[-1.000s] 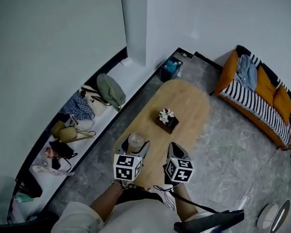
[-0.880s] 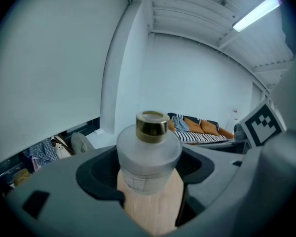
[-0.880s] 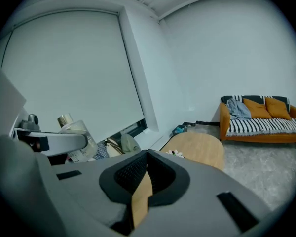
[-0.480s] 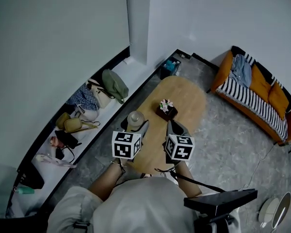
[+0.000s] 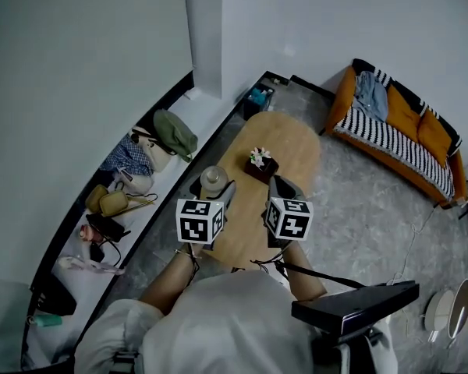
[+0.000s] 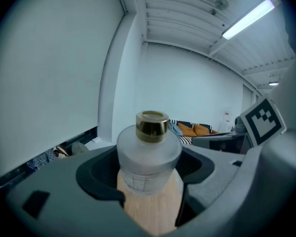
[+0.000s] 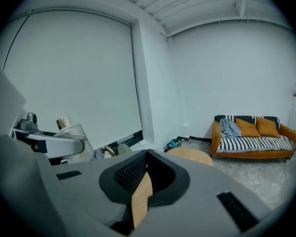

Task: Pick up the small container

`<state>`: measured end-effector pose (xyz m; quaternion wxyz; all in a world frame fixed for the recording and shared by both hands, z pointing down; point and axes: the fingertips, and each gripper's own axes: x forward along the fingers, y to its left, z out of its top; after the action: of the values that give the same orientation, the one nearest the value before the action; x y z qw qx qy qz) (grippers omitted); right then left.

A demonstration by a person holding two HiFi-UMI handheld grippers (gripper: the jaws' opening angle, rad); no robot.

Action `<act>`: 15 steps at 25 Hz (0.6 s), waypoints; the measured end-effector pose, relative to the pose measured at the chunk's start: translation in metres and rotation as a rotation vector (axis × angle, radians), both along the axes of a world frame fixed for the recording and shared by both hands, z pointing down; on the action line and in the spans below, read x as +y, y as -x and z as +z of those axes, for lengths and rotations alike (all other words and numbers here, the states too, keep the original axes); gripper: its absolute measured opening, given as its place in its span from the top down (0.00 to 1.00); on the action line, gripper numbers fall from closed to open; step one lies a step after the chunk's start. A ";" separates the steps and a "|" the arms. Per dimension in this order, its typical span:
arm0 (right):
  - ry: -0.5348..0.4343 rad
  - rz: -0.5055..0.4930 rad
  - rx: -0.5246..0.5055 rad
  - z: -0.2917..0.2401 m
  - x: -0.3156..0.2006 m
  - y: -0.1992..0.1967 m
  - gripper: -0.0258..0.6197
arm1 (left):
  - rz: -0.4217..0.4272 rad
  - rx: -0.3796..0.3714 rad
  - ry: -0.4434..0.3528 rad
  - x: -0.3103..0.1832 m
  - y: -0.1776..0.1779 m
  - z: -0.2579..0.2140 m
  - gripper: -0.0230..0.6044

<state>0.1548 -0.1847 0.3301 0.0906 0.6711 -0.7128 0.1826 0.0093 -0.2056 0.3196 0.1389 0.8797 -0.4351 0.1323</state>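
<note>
The small container is a frosted bottle (image 6: 149, 157) with a gold cap. My left gripper (image 6: 148, 181) is shut on its body and holds it upright above the oval wooden table (image 5: 292, 142). In the head view the bottle (image 5: 214, 179) shows just ahead of the left gripper (image 5: 218, 192), over the table's near left part. The right gripper (image 5: 279, 189) hovers beside it on the right. In the right gripper view that gripper (image 7: 144, 177) has its jaws together with nothing between them, and the bottle (image 7: 71, 130) appears at far left.
A dark box with flowers (image 5: 260, 164) sits mid-table. Bags and a green cushion (image 5: 174, 133) lie along the white ledge at left. An orange sofa with a striped throw (image 5: 390, 131) stands at back right. A dark bin (image 5: 257, 100) is beyond the table. A dark seat (image 5: 355, 306) is by my right side.
Both grippers have risen toward the head camera, the left one carrying the bottle up off the table's near end. The head view has pulled back and upward.
</note>
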 end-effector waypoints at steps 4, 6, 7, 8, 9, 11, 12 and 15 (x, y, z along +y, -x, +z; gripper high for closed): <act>0.005 0.020 0.029 -0.002 0.004 -0.002 0.92 | 0.005 0.005 0.007 0.005 0.001 0.001 0.43; 0.005 0.027 0.033 -0.002 0.008 -0.003 0.92 | 0.002 0.009 0.009 0.006 0.001 0.001 0.43; 0.007 0.030 0.033 -0.002 0.009 -0.004 0.92 | 0.000 0.013 0.010 0.006 0.001 0.001 0.43; 0.009 0.032 0.034 -0.001 0.009 -0.005 0.92 | -0.002 0.017 0.010 0.006 0.002 0.001 0.43; 0.012 0.033 0.035 0.000 0.010 -0.005 0.92 | -0.004 0.021 0.010 0.006 0.002 0.000 0.43; 0.017 0.034 0.037 0.001 0.010 -0.004 0.92 | -0.009 0.029 0.009 0.006 0.004 -0.001 0.43; 0.017 0.034 0.038 0.001 0.010 -0.004 0.92 | -0.011 0.032 0.009 0.006 0.004 -0.001 0.43; 0.016 0.033 0.039 0.000 0.012 -0.003 0.92 | -0.016 0.034 0.011 0.007 0.005 -0.001 0.43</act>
<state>0.1582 -0.1730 0.3304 0.1067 0.6855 -0.6983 0.1764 0.0043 -0.1983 0.3191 0.1522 0.8775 -0.4391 0.1183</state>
